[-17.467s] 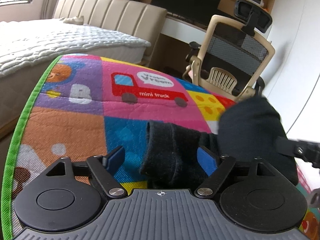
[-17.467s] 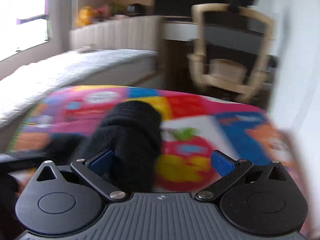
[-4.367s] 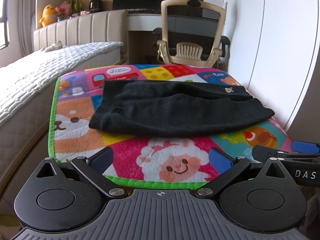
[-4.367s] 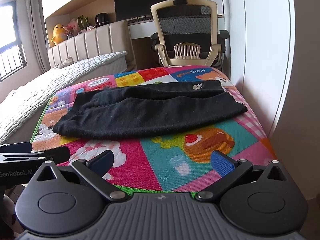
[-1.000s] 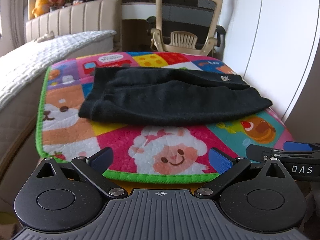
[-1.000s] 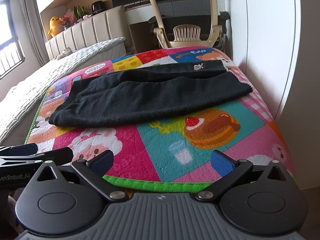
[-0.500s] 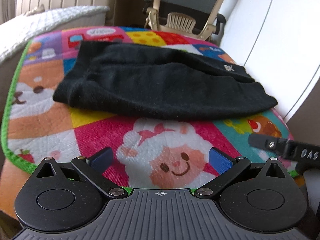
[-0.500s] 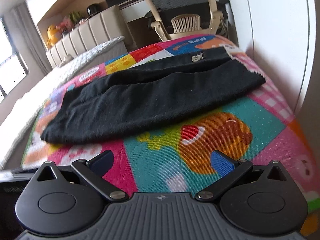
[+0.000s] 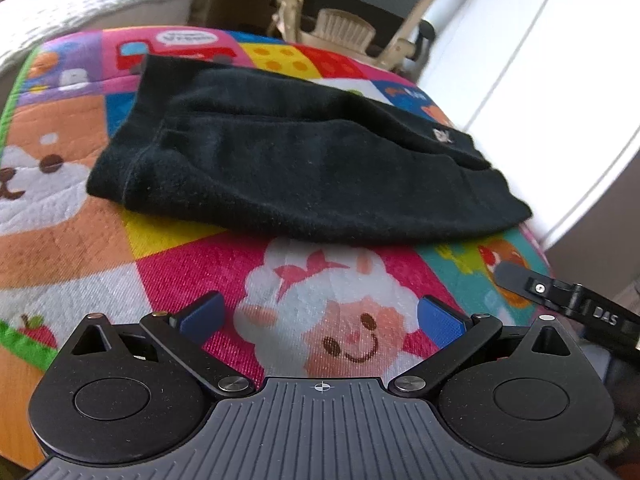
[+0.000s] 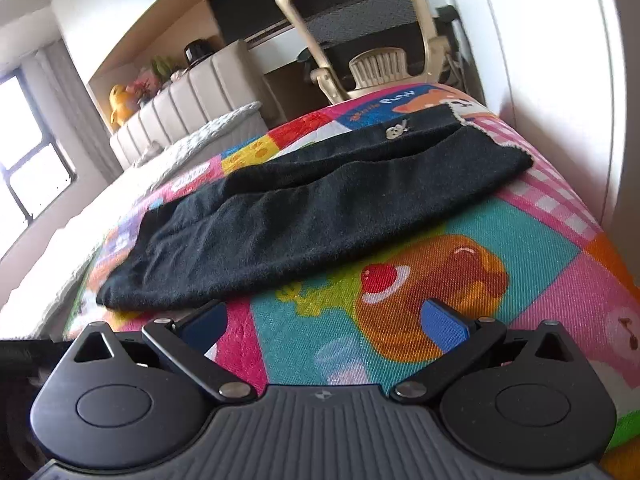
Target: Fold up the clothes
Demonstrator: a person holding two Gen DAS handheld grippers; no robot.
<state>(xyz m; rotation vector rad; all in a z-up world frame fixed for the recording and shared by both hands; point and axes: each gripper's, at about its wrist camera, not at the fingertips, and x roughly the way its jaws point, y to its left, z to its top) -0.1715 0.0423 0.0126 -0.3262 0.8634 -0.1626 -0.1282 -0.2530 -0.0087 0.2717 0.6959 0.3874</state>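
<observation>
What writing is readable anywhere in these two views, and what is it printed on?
"DAS": on the right gripper's black arm, seen from the left wrist.
"Puffy", roughly: on the play mat, blurred.
Speech bubble above the mat's red truck: too blurred.
Small emblem on the black garment: no legible letters.

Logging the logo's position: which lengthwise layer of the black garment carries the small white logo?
The far layer, lying against the office chair side; the near layer facing both grippers is plain black.

The office chair (image 9: 352, 12) is cut off by the top edge in the left wrist view — only its lower back and seat show. The small emblem (image 9: 442, 135) on the black garment (image 9: 304, 168) is too blurred to read, and the right claw (image 9: 560, 300) runs out of frame at the right edge.
</observation>
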